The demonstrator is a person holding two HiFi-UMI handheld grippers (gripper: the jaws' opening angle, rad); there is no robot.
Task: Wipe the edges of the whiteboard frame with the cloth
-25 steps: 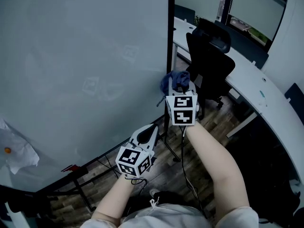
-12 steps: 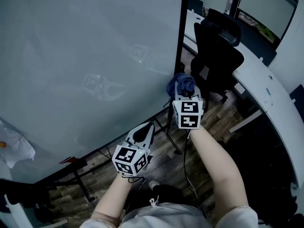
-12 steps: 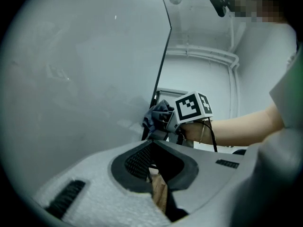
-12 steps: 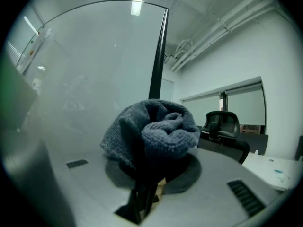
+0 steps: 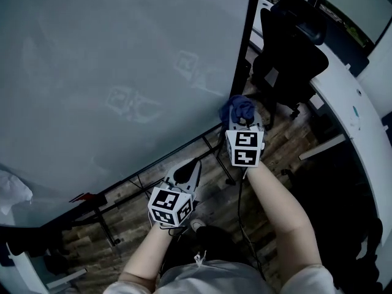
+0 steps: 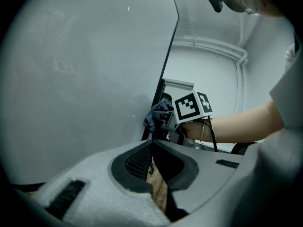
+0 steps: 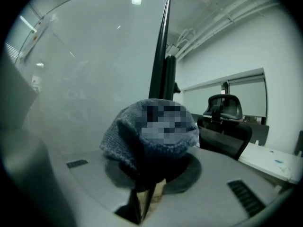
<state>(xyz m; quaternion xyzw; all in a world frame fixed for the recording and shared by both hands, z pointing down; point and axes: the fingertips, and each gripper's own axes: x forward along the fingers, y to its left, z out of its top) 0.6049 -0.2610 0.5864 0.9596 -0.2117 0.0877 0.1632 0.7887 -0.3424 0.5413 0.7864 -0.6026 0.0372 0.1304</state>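
The whiteboard (image 5: 122, 60) fills the left of the head view. Its dark frame edge (image 5: 244, 54) runs down the right side. A blue knitted cloth (image 5: 241, 108) sits bunched in my right gripper (image 5: 240, 119), which is shut on it. The cloth rests against the lower end of that edge, near the bottom right corner. From the right gripper view, the cloth (image 7: 123, 136) covers the jaw tips, with the frame edge (image 7: 158, 56) just beyond. My left gripper (image 5: 188, 169) hangs lower left, shut and holding nothing. Its own view shows the cloth (image 6: 156, 115) against the frame edge (image 6: 163, 74).
A black office chair (image 5: 294, 48) stands close to the right of the frame edge, and a white curved desk (image 5: 358, 109) lies beyond it. The board's stand legs (image 5: 223, 164) cross the wooden floor below. Crumpled white paper (image 5: 9, 195) is at the far left.
The head view has swung, so the board's right edge sits further right. My right gripper keeps the cloth by the lower end of that edge. The left gripper stays low and shut.
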